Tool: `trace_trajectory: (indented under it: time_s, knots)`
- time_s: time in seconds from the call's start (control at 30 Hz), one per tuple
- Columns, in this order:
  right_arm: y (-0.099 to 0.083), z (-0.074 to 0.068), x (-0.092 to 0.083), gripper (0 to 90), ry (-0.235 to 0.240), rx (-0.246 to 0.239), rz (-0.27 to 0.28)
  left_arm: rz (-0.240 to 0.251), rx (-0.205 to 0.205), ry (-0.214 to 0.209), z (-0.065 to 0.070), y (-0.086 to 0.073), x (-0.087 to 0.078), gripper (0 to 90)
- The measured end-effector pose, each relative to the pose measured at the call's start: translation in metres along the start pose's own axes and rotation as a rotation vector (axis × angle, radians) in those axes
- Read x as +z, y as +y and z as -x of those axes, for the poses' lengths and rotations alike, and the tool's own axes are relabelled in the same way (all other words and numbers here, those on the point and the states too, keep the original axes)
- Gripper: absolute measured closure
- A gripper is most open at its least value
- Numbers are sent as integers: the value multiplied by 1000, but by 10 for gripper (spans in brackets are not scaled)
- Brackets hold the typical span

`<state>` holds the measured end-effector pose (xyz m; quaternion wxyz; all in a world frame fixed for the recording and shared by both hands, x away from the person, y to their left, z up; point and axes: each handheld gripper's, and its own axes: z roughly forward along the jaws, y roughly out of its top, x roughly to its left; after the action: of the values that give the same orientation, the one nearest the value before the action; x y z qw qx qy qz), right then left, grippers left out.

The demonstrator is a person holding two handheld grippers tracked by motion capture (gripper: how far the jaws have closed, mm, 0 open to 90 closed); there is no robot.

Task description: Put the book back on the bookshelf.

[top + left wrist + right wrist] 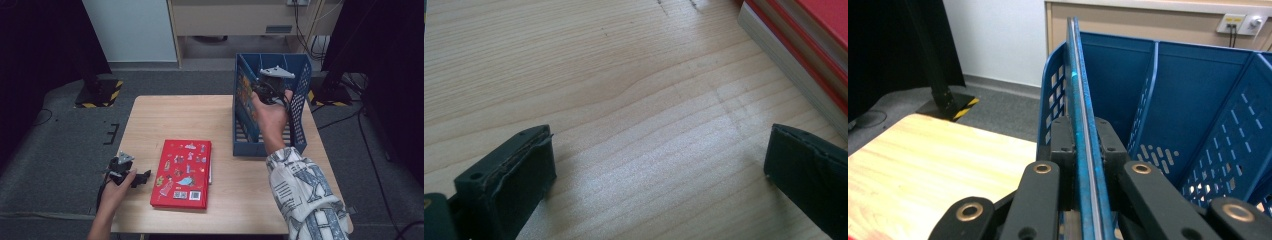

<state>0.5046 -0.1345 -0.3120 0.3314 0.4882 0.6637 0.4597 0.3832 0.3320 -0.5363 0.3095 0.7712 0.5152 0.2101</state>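
A thin blue book stands upright on its edge in the leftmost slot of a blue file rack. My right gripper is shut on that book, its pads pressed flat on both covers. In the high view the right gripper sits over the rack, with the book's colourful cover against the left wall. A red book lies flat at the table's front. My left gripper rests just left of it, open, its jaws wide apart over bare wood near the red book's page edge.
The wooden table has bare room at its back left. The rack has several slots with perforated walls. Black stands with yellow-black striped bases are on the grey floor beyond the table, and cables trail at the right.
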Motion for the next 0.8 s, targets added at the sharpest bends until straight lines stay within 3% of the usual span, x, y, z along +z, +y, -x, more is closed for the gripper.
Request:
trace_trajectory:
  time_s: [0.37,0.8]
  knots:
    - [-1,-2,8,826,-52,16,50,0,0,0,0,0,0,0]
    - [6,-7,27,824,-76,14,37,5,-3,-2,0,0,0,0]
